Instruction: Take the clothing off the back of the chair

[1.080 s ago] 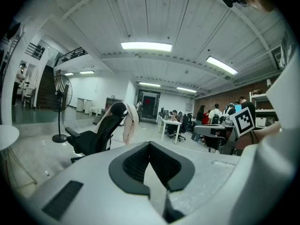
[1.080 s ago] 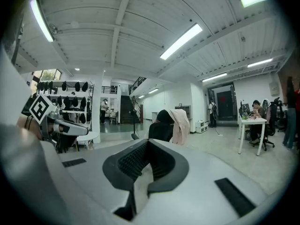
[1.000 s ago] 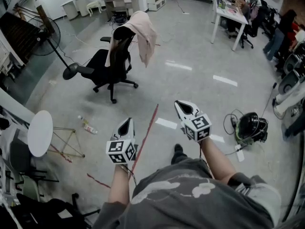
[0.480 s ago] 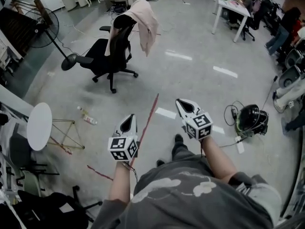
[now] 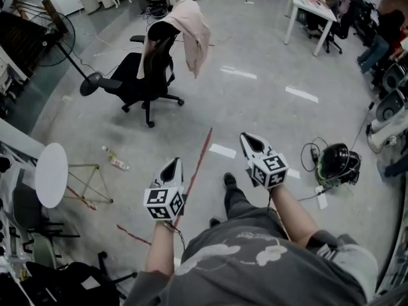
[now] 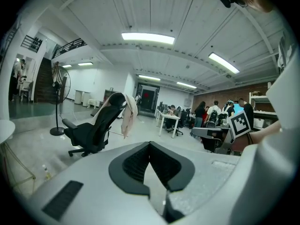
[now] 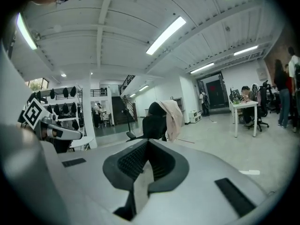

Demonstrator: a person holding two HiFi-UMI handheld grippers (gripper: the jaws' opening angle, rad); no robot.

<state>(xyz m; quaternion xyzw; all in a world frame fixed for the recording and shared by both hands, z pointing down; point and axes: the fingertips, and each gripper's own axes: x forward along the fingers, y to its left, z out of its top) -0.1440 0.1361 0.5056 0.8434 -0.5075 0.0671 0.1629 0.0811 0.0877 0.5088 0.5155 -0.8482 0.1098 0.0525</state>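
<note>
A pale pink garment (image 5: 193, 29) hangs over the top of the backrest of a black office chair (image 5: 145, 76), well ahead of me across the floor. My left gripper (image 5: 173, 164) and right gripper (image 5: 248, 139) are held out in front of my body, far short of the chair, both shut and empty. In the left gripper view the chair (image 6: 93, 128) with the garment (image 6: 127, 117) stands left of the closed jaws of the left gripper (image 6: 149, 143). In the right gripper view the garment (image 7: 173, 119) hangs just above the closed jaws of the right gripper (image 7: 149, 142).
A standing fan (image 5: 57, 38) is left of the chair. A round white table (image 5: 51, 174), a plastic bottle (image 5: 116, 164) and a red tape line (image 5: 196, 169) are on my left. A black device with cables (image 5: 335, 163) lies on my right. Desks with people (image 5: 313, 10) stand beyond.
Both grippers have sunk slightly in the head view and stayed shut. My foot has stepped forward toward the chair. The garment has not moved.
</note>
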